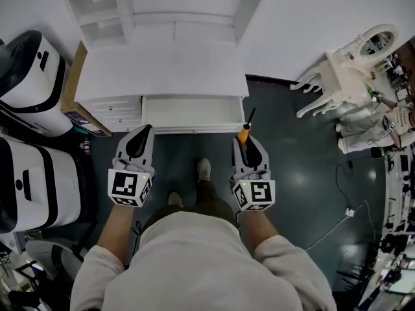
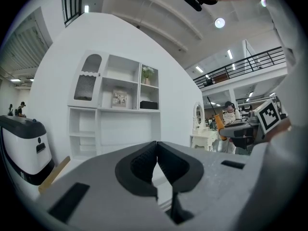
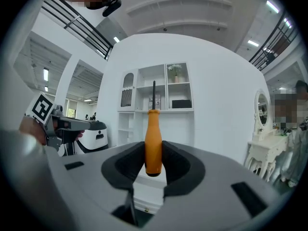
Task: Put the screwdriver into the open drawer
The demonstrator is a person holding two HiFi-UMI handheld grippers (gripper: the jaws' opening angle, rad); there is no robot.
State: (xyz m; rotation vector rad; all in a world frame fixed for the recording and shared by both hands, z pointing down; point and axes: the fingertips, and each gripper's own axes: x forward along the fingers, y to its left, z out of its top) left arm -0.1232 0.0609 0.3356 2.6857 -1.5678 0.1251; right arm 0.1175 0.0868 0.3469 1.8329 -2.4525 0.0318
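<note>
Right tongs (image 1: 249,144) clamped on orange screwdriver (image 1: 244,133), left tongs (image 1: 145,131) pressed together, empty, open drawer (image 1: 191,112) just ahead, dressing table (image 1: 347,70) far right

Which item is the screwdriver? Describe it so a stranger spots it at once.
Start at the white cabinet with its open drawer. Just before it, the right gripper clamps the screwdriver. Its orange handle and thin dark shaft set it apart; the left gripper beside it is shut and empty.
</note>
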